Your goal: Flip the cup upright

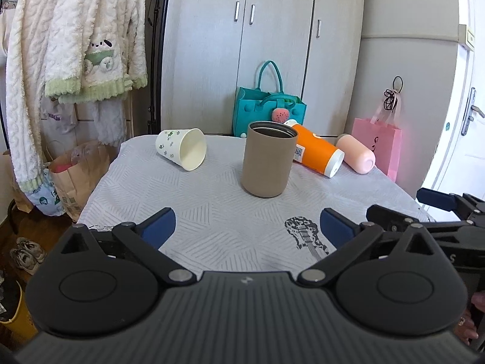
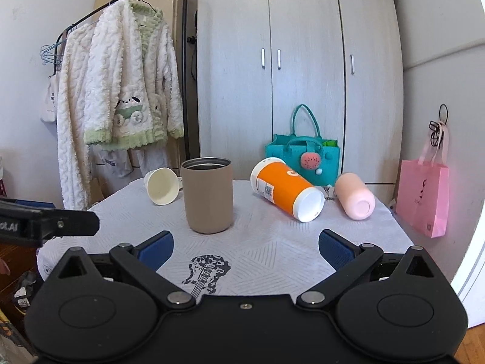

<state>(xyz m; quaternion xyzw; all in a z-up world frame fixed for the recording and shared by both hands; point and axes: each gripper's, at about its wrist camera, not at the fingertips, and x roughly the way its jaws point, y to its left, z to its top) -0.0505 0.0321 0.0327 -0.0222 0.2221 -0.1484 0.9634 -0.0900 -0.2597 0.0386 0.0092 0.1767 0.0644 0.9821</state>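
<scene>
Blue-padded left gripper point(image 1: 247, 227) spread wide, empty, low over grey patterned tablecloth point(image 1: 212, 221). Right gripper point(image 2: 245, 247) likewise spread, empty. Tan tumbler point(image 2: 208, 194) at 12 o'clock already upright. Three cups lying down: white paper cup point(image 1: 182, 148) at 10 o'clock, orange cup point(image 2: 286, 189) at 1 o'clock, pink cup point(image 2: 354, 195) at 2 o'clock. Judgement: right gripper suits orange cup; clasp across mid-body, lift clear, rotate white base down, avoid nudging pink neighbour.

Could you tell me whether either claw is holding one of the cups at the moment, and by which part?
Nothing is held. The left claw and right claw are both open and empty over the table, short of the upright brown cup.
</scene>
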